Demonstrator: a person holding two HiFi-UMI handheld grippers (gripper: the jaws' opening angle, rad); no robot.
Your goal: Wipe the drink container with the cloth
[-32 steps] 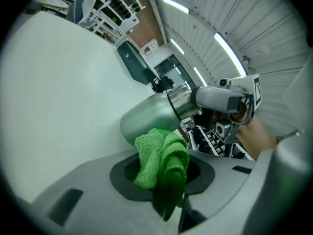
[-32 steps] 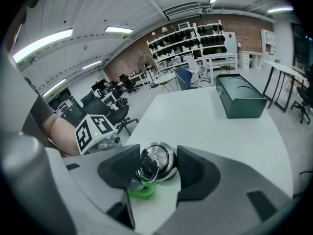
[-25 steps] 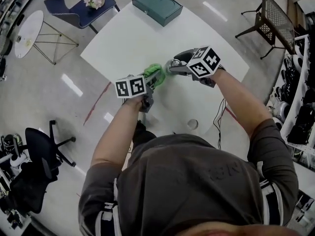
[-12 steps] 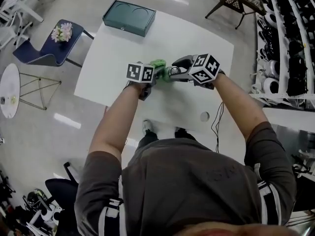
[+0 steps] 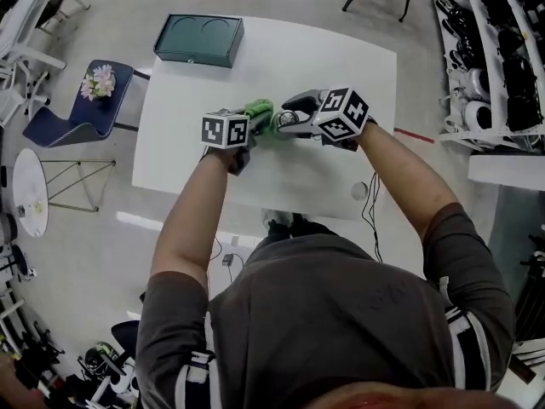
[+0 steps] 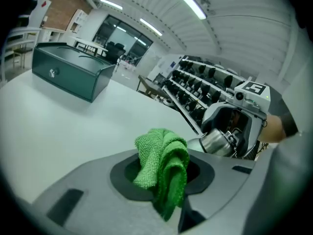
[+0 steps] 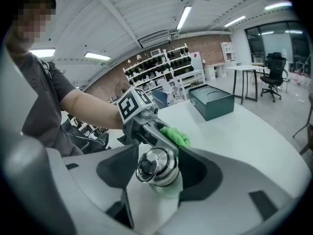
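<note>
My left gripper [image 5: 253, 123] is shut on a bunched green cloth [image 5: 258, 109], which fills its jaws in the left gripper view [image 6: 164, 163]. My right gripper [image 5: 289, 119] is shut on the drink container [image 7: 164, 180], a pale bottle with a shiny steel cap [image 7: 152, 164] that points towards the left gripper. Both are held above the middle of the white table [image 5: 341, 66]. The cloth [image 7: 175, 136] sits close beside the cap end of the container [image 6: 215, 142]. Whether they touch is unclear.
A dark green box [image 5: 198, 39] lies at the table's far left corner. Near the front edge on the right rests a small round object [image 5: 358, 191]. A blue chair with flowers [image 5: 85, 100] stands left of the table, and shelves [image 5: 494, 58] line the right.
The left gripper has rolled and shifted sideways with the cloth, staying beside the bottle's cap end. The right gripper keeps the bottle in about the same spot. The head view has turned.
</note>
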